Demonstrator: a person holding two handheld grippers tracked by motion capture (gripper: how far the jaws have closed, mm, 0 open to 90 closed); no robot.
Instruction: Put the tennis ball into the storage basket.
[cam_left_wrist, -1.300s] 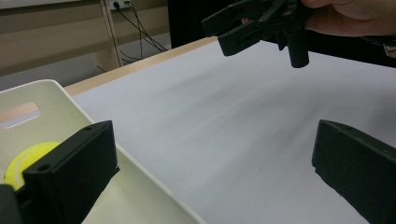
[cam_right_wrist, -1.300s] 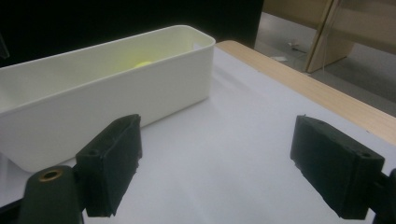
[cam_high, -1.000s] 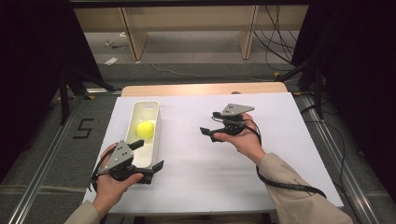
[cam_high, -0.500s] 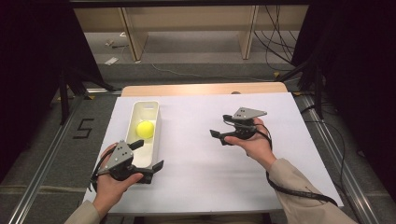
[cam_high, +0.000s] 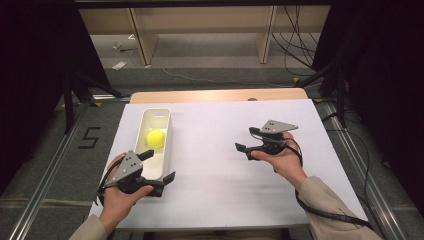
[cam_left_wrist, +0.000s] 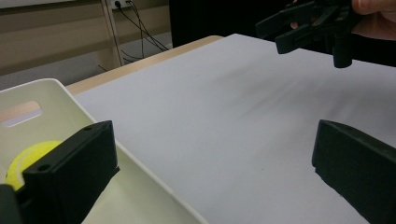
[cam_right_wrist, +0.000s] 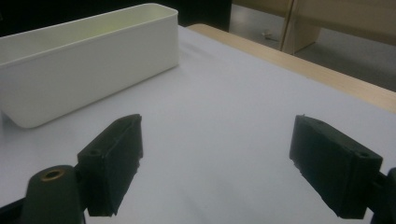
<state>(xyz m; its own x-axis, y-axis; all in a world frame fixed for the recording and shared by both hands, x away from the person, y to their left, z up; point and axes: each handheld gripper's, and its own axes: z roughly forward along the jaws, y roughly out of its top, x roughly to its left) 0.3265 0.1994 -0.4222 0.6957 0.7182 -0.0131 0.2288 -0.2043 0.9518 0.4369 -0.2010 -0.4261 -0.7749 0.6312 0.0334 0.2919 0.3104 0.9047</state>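
Note:
A yellow ball (cam_high: 156, 138) lies in a narrow white bin (cam_high: 166, 120) at the left of the white tabletop (cam_high: 215, 200). My left gripper (cam_high: 159, 166) stands open at the bin's near right corner. In the left gripper view (cam_left_wrist: 215, 140), one jaw is over the bin (cam_left_wrist: 51, 88) near the ball (cam_left_wrist: 32, 154), the other is over the table, and neither presses on the wall. My right gripper (cam_high: 245, 140) is held open over bare table right of centre, pointing toward the bin (cam_right_wrist: 93, 60). Nothing is between its jaws (cam_right_wrist: 217, 140). It also shows far off in the left gripper view (cam_left_wrist: 299, 28).
A wooden strip (cam_high: 220, 95) borders the table's far edge. Beyond it are shelf legs and floor cables (cam_high: 295, 45). Metal rails (cam_high: 45, 185) run along both sides, and a "5" mark (cam_high: 90, 137) is on the floor at left. Cables trail from both grippers.
The right hand has carried its open gripper to the right, away from the bin and slightly nearer. The left hand, bin and ball have stayed put.

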